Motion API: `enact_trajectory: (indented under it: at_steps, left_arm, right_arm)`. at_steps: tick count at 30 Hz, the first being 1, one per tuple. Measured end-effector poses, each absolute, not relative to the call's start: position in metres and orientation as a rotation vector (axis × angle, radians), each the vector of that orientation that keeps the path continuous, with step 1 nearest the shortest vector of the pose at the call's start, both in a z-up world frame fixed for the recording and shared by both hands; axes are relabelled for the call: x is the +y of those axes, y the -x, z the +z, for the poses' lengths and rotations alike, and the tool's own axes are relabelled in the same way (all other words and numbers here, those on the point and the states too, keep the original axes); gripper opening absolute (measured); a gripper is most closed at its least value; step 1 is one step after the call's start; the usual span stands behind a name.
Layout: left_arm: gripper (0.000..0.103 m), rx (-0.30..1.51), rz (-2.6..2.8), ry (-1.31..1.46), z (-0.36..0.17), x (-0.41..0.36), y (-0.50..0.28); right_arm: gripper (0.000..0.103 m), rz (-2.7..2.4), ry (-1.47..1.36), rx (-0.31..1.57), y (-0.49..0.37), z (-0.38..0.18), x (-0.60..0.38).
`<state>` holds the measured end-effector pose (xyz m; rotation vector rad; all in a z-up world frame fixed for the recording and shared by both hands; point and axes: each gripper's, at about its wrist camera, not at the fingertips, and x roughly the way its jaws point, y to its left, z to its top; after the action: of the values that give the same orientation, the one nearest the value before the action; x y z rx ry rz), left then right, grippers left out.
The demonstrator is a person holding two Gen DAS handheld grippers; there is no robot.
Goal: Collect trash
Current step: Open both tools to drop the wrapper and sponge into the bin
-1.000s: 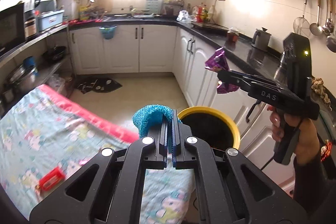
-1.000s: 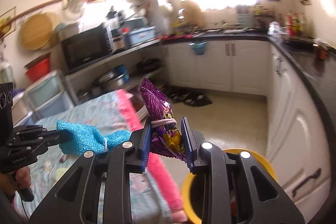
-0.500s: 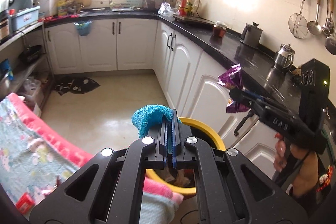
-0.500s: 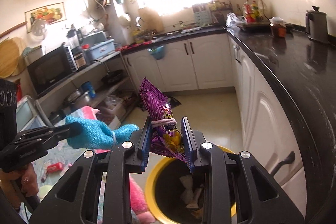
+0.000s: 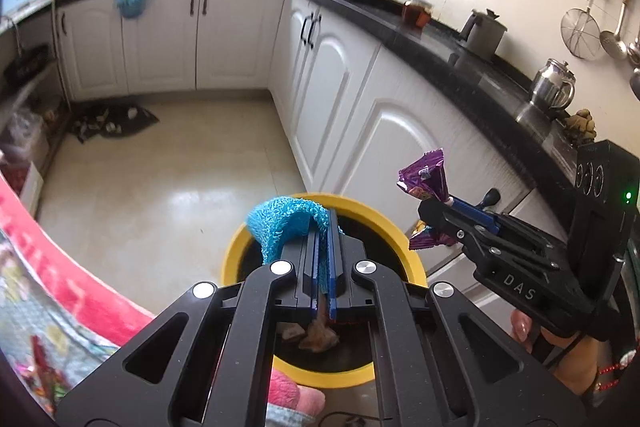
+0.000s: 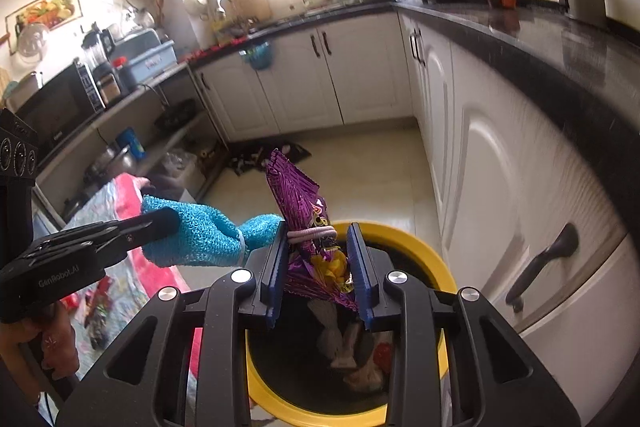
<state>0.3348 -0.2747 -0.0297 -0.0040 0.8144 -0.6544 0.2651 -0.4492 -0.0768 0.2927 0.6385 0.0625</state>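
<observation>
Left gripper [image 5: 322,227] clamped on blue mesh cloth [image 5: 280,221] — bunched, drooping. Right gripper [image 6: 318,259] pinching crinkled purple snack wrapper [image 6: 306,211], pink band around middle. Yellow-rimmed bin [image 6: 436,263] directly below both — trash inside.

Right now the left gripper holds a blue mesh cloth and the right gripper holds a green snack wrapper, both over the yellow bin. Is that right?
Not quite. The snack wrapper in the right gripper is purple, not green, as the right wrist view shows. The rest stands: the left gripper holds the blue mesh cloth, and both are over the yellow bin.
</observation>
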Motion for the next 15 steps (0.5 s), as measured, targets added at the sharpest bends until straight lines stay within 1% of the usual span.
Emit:
enact_trajectory:
  at_steps: [5, 6, 7, 8, 9, 11, 13, 14, 15]
  left_arm:
    - [0.001, 0.859, -0.648, 0.019, -0.051, -0.273, -0.341]
    - [0.003, 0.866, -0.646, 0.026, -0.053, -0.271, -0.341]
    - [0.007, 0.87, -0.643, 0.031, -0.054, -0.269, -0.341]
    - [0.018, 0.871, -0.64, 0.036, -0.054, -0.266, -0.34]
    - [0.029, 0.871, -0.631, 0.043, -0.054, -0.262, -0.338]
    - [0.033, 0.869, -0.614, 0.048, -0.053, -0.254, -0.335]
    - [0.04, 0.853, -0.583, 0.054, -0.048, -0.242, -0.329]
    - [0.047, 0.85, -0.567, 0.057, -0.046, -0.238, -0.327]
    - [0.052, 0.841, -0.544, 0.068, -0.043, -0.229, -0.323]
  right_arm:
    - [0.031, 0.052, -0.312, 0.691, -0.273, -0.095, -0.452]
    - [0.032, 0.05, -0.311, 0.703, -0.275, -0.098, -0.452]
    - [0.038, 0.041, -0.311, 0.718, -0.276, -0.103, -0.452]
    - [0.044, 0.034, -0.313, 0.725, -0.277, -0.105, -0.452]
    - [0.046, 0.034, -0.319, 0.731, -0.277, -0.107, -0.452]
    - [0.051, 0.032, -0.328, 0.732, -0.277, -0.109, -0.453]
    - [0.052, 0.032, -0.327, 0.733, -0.274, -0.108, -0.45]
    - [0.055, 0.034, -0.325, 0.729, -0.273, -0.106, -0.449]
    - [0.057, 0.033, -0.317, 0.719, -0.271, -0.103, -0.445]
